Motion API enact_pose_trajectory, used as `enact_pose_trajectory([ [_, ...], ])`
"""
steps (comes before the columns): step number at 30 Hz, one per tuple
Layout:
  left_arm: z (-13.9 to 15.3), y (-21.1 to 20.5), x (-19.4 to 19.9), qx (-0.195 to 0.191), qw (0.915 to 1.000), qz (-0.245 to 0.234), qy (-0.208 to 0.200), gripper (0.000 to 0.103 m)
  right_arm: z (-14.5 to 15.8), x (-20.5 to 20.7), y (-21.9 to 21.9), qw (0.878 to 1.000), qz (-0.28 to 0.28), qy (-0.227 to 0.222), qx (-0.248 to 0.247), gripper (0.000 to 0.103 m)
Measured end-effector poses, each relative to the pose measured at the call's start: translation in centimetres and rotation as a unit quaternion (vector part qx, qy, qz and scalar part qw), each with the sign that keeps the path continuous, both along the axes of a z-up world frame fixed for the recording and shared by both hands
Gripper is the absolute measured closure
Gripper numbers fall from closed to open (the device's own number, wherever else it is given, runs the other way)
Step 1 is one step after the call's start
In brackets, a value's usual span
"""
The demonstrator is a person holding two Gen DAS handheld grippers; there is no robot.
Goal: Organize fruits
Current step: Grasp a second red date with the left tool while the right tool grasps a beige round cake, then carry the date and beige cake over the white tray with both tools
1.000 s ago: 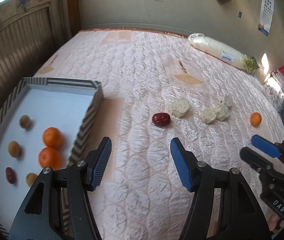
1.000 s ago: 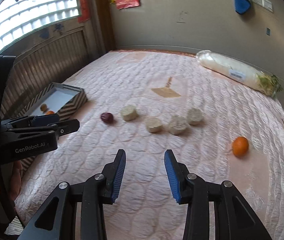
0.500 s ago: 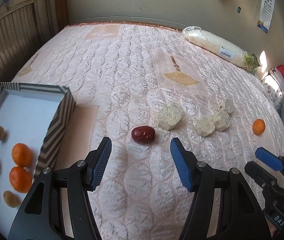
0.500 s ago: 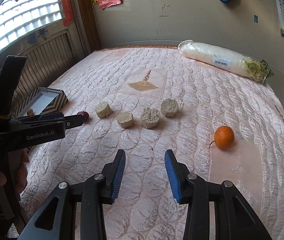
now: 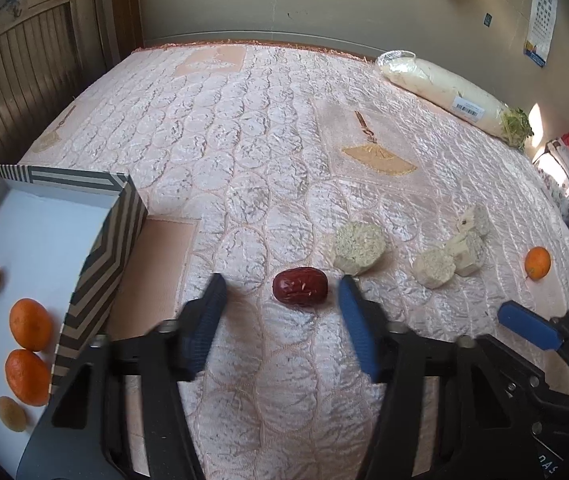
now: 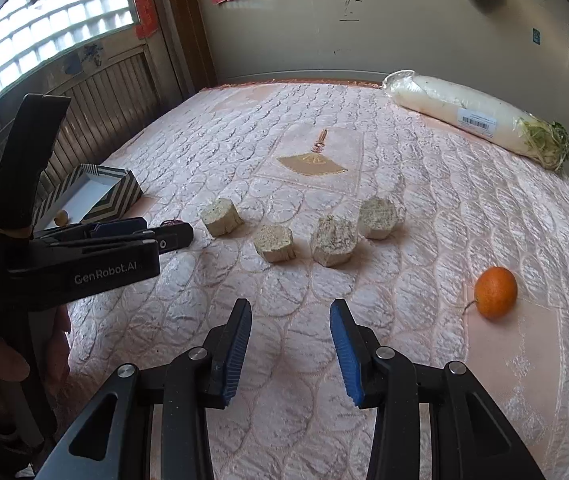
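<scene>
A dark red date (image 5: pixel 299 291) lies on the pink quilted bed, right between the tips of my left gripper (image 5: pixel 281 285). Its jaws are closing around the date, and a gap still shows on each side. From the right wrist view the left gripper (image 6: pixel 172 236) reaches in from the left and hides most of that date. A loose orange (image 6: pixel 495 292) (image 5: pixel 537 263) lies right of my right gripper (image 6: pixel 290 308), which stands open and empty above bare quilt. The striped box (image 5: pixel 100 248) holds two oranges (image 5: pixel 30 324), several small brown fruits and another date.
Several pale crumbly chunks (image 6: pixel 274 242) (image 5: pixel 358 246) lie in a row just beyond the date. A plastic-wrapped white radish (image 6: pixel 464 114) lies along the far right edge by the wall. Wooden panelling runs along the left side. A hand (image 6: pixel 0 360) holds the left gripper's handle.
My left gripper moved right and down, from the box to the date, which now sits between its tips, and its jaws have narrowed. My right gripper came lower and closer to the chunks and orange.
</scene>
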State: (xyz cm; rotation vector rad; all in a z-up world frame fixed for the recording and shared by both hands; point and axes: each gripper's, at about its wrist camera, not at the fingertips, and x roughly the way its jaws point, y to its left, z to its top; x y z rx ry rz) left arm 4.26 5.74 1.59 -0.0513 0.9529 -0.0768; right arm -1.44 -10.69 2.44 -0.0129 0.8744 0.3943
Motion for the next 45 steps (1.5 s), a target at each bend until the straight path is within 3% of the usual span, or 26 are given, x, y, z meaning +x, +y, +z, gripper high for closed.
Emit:
enact_pose_trajectory([
  [4, 0.0, -0.1, -0.1, 0.007, 1.0000, 0.000, -0.004, 0.076, -0.5, 0.8, 1.0, 1.000, 0.011, 0.004, 0.000, 0.064],
  [20, 0.9, 0.4, -1.8, 0.023, 0.9996, 0.009, -0.011, 0.075, -1.4, 4.6, 4.1, 0.999, 0.023, -0.014, -0.042, 0.064],
  [22, 0.9, 0.5, -1.9, 0.025, 0.9996, 0.009, -0.009, 0.075, -1.3, 4.7, 4.3, 0.998, 0.024, -0.015, -0.048, 0.071],
  [24, 0.9, 0.5, -2.1, 0.030, 0.9994, 0.011, -0.010, 0.075, -1.3, 4.5, 4.3, 0.998, 0.023, -0.017, -0.054, 0.078],
  [45, 3.2, 1.2, -6.1, 0.047, 0.9979, 0.015, -0.041, 0.075, 2.4, -2.3, 3.0, 0.998, 0.004, -0.057, -0.024, 0.078],
])
